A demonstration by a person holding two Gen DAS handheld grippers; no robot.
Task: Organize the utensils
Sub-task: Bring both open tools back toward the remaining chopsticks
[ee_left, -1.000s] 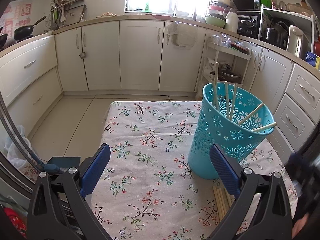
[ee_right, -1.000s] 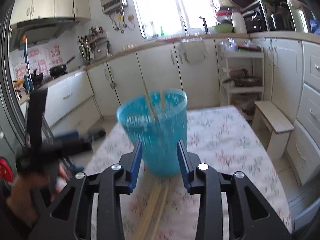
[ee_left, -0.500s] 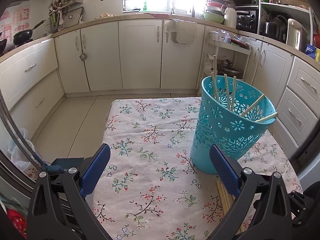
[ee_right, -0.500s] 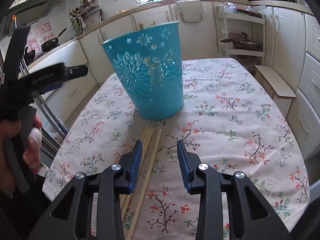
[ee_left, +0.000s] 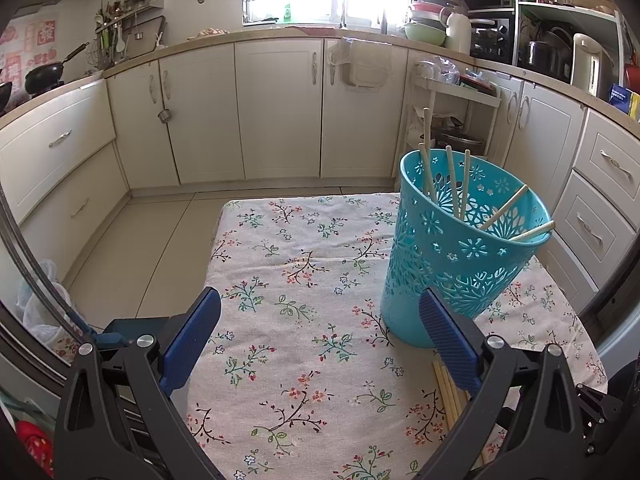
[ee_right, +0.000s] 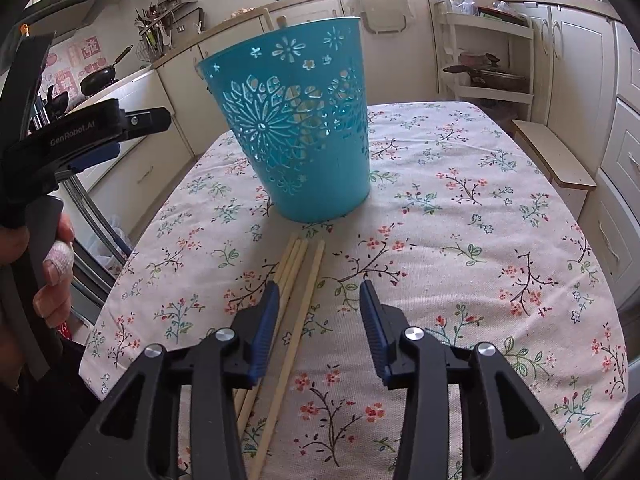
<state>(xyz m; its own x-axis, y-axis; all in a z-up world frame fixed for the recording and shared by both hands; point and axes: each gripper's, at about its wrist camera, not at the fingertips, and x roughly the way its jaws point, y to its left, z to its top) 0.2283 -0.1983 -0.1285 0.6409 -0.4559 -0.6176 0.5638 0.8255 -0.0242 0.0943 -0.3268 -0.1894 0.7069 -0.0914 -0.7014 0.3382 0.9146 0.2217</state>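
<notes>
Table: covered by a floral tablecloth [ee_right: 460, 216], standing in a kitchen with cream cabinets [ee_left: 276, 108]
Basket: a teal perforated basket [ee_right: 296, 128] stands upright on the cloth, toward the far middle in the right wrist view
Chopsticks in basket: 5 wooden chopsticks [ee_left: 452, 180] lean inside it, their tips above the rim
Loose chopsticks: 4 chopsticks [ee_right: 298, 280] lie flat on the cloth just in front of the basket, 3 bunched together and 1 slightly apart to their right
Right gripper [ee_right: 316, 292]: low over the loose chopsticks, jaws apart and just opened a little further; the separate chopstick runs between the blue pads, not pinched
Left gripper [ee_left: 320, 312]: held over the near-left part of the table, jaws wide apart with nothing between them
Hand [ee_right: 52, 280]: a person's hand grips the left gripper's handle at the left edge of the right wrist view
</notes>
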